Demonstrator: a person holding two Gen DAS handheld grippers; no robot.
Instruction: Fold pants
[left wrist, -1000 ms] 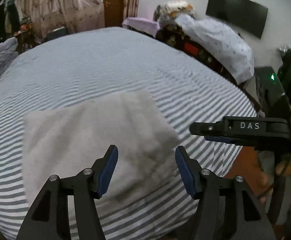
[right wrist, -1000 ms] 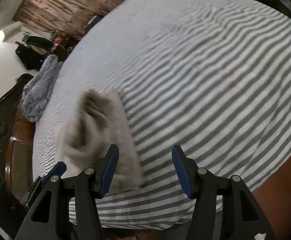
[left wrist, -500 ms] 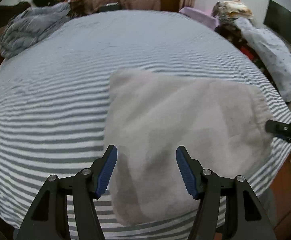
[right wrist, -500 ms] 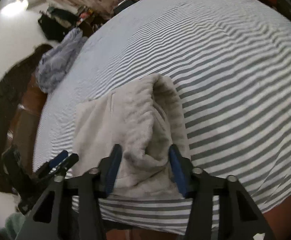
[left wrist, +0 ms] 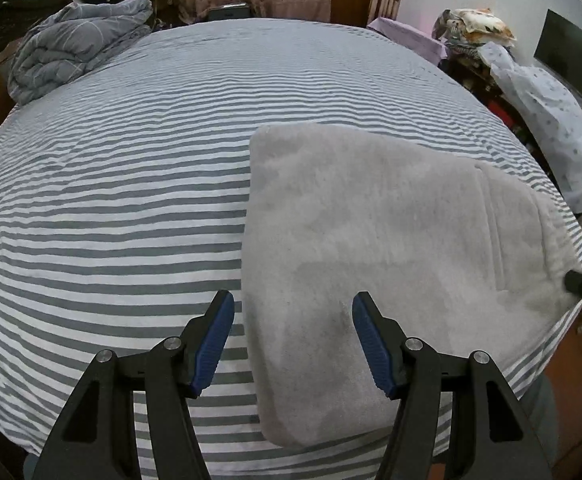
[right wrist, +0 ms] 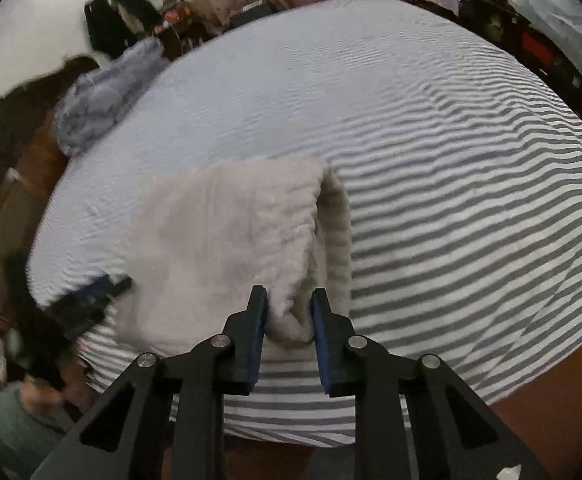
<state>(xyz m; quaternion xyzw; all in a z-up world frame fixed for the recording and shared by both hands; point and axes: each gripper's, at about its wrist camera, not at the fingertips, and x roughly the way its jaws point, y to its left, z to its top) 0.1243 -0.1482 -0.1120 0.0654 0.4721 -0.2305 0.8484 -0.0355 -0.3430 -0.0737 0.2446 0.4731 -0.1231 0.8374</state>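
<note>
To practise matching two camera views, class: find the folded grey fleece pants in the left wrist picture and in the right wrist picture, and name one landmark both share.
Left wrist view: the pants lie flat, right of centre, reaching between the open left gripper fingers.
Right wrist view: the pants lie left of centre, their near edge between the closing right gripper jaws.
Shared landmark: the crumpled grey duvet, upper left in both.
</note>
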